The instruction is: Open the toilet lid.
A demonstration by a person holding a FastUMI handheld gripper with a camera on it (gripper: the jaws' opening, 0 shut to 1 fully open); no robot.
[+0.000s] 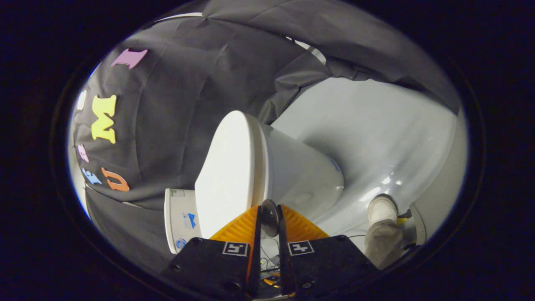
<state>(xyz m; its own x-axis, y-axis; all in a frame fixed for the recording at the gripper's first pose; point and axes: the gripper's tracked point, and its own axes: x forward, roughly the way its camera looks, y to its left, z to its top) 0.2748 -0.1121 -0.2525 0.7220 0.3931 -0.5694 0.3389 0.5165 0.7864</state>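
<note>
The view is rolled sideways, so the white toilet appears to lie on its side. Its flat oval lid (228, 175) rests against the seat rim (262, 167), which sits on the bowl (305, 179). The tank (179, 225) is behind the lid's hinge end. A small round grey handle (269, 219) sticks out at the front edge of the lid and seat. My gripper (269, 209) has its orange fingers (240, 228) drawn close together, one on each side of that handle, and both appear to press on it.
A pale glossy floor (376, 138) spreads beyond the bowl. A person's white shoe (382, 209) and trouser leg (382, 242) stand on it close to my gripper. The booth's black cloth wall (175, 125) hangs behind the toilet.
</note>
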